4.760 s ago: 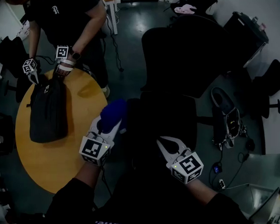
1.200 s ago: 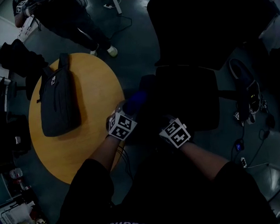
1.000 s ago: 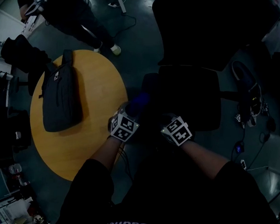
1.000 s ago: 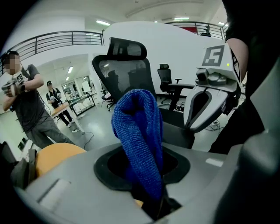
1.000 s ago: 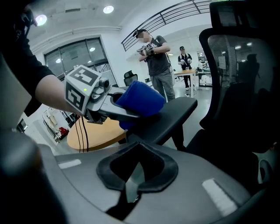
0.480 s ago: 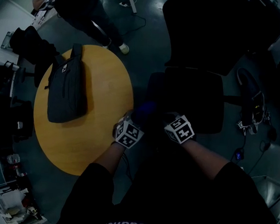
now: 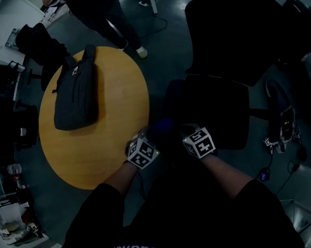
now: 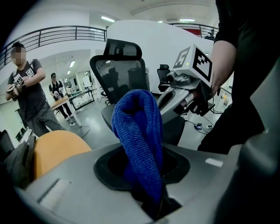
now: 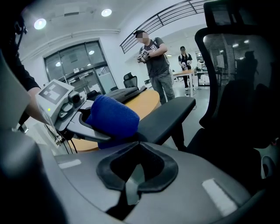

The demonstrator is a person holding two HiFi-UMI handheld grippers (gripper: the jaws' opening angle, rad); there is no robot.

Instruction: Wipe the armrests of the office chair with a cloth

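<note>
Cloth (image 9: 113, 116) is being held against the office chair's armrest (image 9: 170, 114) by the left claw (image 7: 150, 140), which is clamping one end to wipe, while the right claw (image 9: 131, 186) is hovering beside, jaws together, holding nothing.

Black backpack (image 7: 76, 98) lies on round table (image 7: 120, 107).

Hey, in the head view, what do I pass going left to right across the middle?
Black fabric backpack on the round wooden table → left claw, shut on a blue knitted cloth → right claw. The black office chair overlaps the claws, so it's left out.
</note>
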